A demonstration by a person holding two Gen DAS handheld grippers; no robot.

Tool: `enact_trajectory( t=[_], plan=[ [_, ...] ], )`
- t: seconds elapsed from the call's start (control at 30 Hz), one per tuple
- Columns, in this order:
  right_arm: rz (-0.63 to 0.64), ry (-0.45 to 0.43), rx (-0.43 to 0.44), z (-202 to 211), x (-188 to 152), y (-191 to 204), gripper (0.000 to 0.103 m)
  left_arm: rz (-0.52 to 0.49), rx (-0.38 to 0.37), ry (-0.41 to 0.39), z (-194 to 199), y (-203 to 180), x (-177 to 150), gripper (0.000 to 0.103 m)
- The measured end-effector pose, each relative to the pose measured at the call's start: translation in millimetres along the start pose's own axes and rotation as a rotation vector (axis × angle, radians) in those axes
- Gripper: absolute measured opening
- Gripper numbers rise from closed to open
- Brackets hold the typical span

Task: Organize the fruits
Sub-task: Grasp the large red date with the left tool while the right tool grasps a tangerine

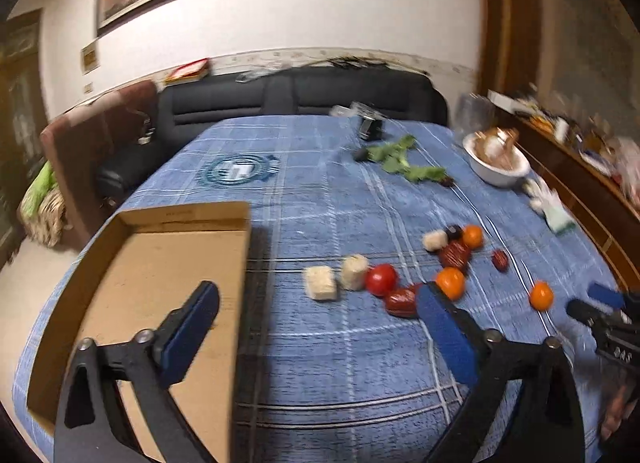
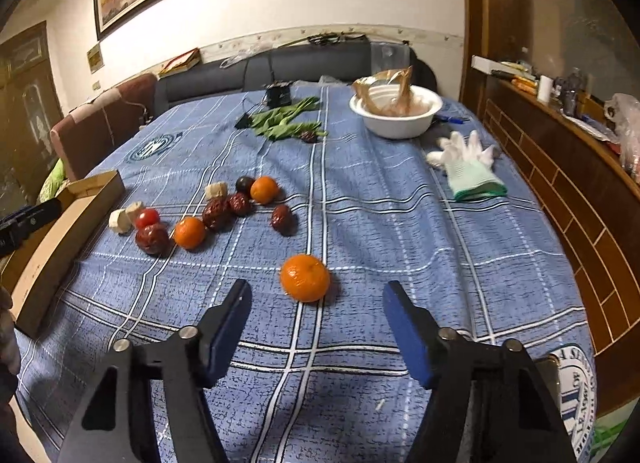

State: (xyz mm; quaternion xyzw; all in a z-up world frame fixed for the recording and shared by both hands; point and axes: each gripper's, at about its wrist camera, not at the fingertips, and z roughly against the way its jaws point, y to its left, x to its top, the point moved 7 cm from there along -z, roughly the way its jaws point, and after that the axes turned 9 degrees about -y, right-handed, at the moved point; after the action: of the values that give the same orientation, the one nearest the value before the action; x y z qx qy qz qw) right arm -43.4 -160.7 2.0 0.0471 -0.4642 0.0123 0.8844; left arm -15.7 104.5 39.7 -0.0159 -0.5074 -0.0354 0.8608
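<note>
Currently, both grippers hang over the blue checked tablecloth (image 2: 400,231) with nothing between their pads. The right gripper (image 2: 316,327) has its jaws spread; the lone round orange mandarin (image 2: 305,277) lies on the cloth just ahead of the fingertips, apart from both pads. The left gripper (image 1: 320,323) also has its jaws spread wide. One finger sits over the open brown cardboard box (image 1: 152,263), the other over the cloth close to a wrinkled red date (image 1: 400,301).

The remaining fruit lies loose beside the box: a small red tomato (image 1: 381,279), two more mandarins, several dates and pale beige cylindrical pieces (image 1: 320,282). The box interior, as far as visible, holds no fruit, so sorting is judged barely begun.

Hazards:
- The mandarin is round and free-standing. A pad arriving off-centre is likely to roll it away across the cloth.
- Folds in the cloth may snag a low fingertip and drag neighbouring fruit.
- The clustered fruits touch one another; closing on one may pinch or scatter a neighbour.
- The tomato may bruise under a firm squeeze.
</note>
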Motion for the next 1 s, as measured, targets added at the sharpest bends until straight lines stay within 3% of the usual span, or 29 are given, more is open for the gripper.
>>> enact_trajectory(
  t=[0.07, 0.23, 0.4, 0.57, 0.67, 0.83, 0.93, 1.0],
  plan=[
    [0.005, 0.011, 0.016, -4.0, -2.2, 1.9, 0.069, -0.03, -0.043, 0.031, -7.3, -13.5, -4.3, 0.083],
    [-0.011, 0.046, 0.037, -18.0, -2.4, 1.2, 0.069, -0.02, -0.115, 0.101, -29.1, -30.3, -12.2, 0.078],
    [-0.002, 0.067, 0.054, -32.9, 1.3, 9.0, 0.069, 0.007, -0.127, 0.173, -57.5, -35.6, -19.8, 0.077],
    [-0.005, 0.094, 0.051, -49.0, 0.4, 11.4, 0.067, 0.021, -0.151, 0.246, -80.2, -44.7, -31.0, 0.066],
    [-0.016, 0.108, 0.052, -54.3, -2.7, 8.1, 0.062, 0.022, -0.176, 0.274, -87.6, -52.2, -36.6, 0.058],
    [-0.048, 0.127, 0.062, -60.2, -6.8, 3.6, 0.047, 0.02, -0.189, 0.286, -95.5, -61.7, -41.3, 0.056],
    [-0.062, 0.139, 0.07, -63.2, -8.7, 2.7, 0.038, 0.024, -0.198, 0.278, -97.9, -66.4, -40.1, 0.034],
    [-0.06, 0.136, 0.069, -63.4, -8.9, 2.9, 0.037, 0.033, -0.2, 0.276, -97.4, -66.8, -39.4, 0.034]
  ],
)
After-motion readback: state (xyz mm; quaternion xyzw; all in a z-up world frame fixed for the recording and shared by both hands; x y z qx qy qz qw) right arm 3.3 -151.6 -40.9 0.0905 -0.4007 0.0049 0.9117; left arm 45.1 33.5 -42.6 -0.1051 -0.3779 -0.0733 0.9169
